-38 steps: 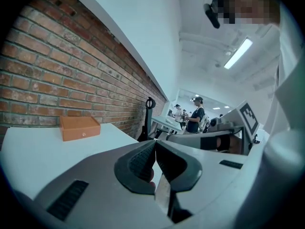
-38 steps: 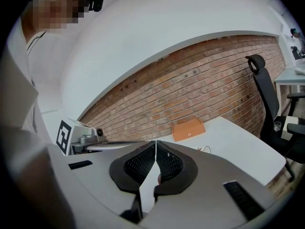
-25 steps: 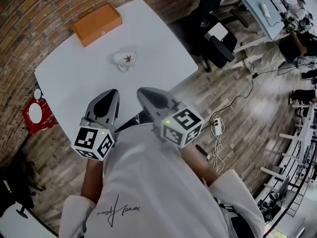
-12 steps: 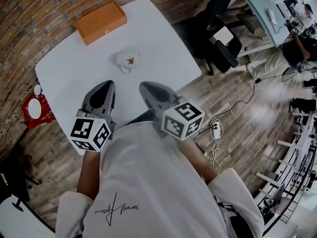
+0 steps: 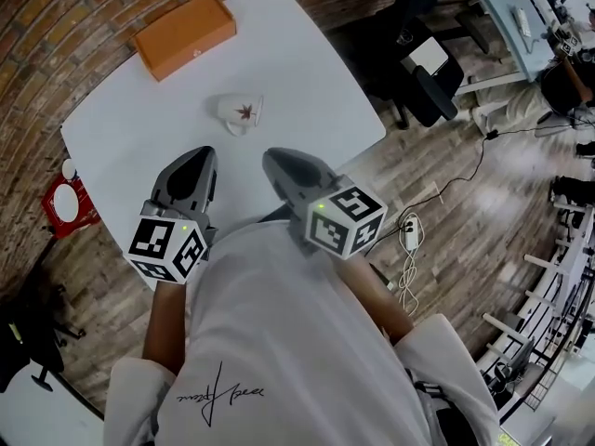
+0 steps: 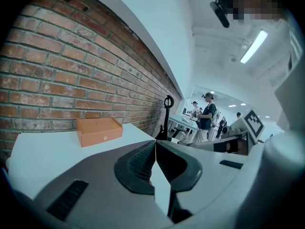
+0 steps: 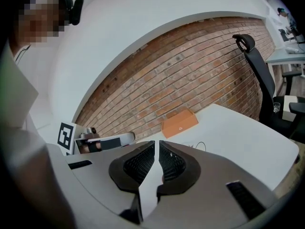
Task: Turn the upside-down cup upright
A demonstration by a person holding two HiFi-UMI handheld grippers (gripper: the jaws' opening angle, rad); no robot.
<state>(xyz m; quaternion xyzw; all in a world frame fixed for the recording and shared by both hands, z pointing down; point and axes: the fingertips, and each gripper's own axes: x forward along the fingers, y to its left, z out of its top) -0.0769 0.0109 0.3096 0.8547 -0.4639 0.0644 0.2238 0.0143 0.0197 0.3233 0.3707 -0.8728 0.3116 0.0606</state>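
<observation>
A white cup [image 5: 240,111] with a red-brown leaf print sits mid-table on the white table [image 5: 307,82], its handle toward me; I cannot tell which end is up. My left gripper [image 5: 199,154] and right gripper [image 5: 277,159] hover side by side over the table's near edge, short of the cup, both shut with nothing in them. In the left gripper view the jaws [image 6: 155,143] meet at the tips. The right gripper view shows that gripper [image 7: 157,143] shut too. The jaws hide the cup in both gripper views.
An orange box [image 5: 182,33] lies at the table's far side by the brick wall, also seen as the box [image 6: 99,130] and the box [image 7: 179,123]. A black office chair [image 5: 418,72] stands right of the table. A red object [image 5: 60,207] sits on the floor at left.
Both grippers stay shut near the table's front edge and have tilted a little, bringing the orange box more into their views. The cup has not moved.
</observation>
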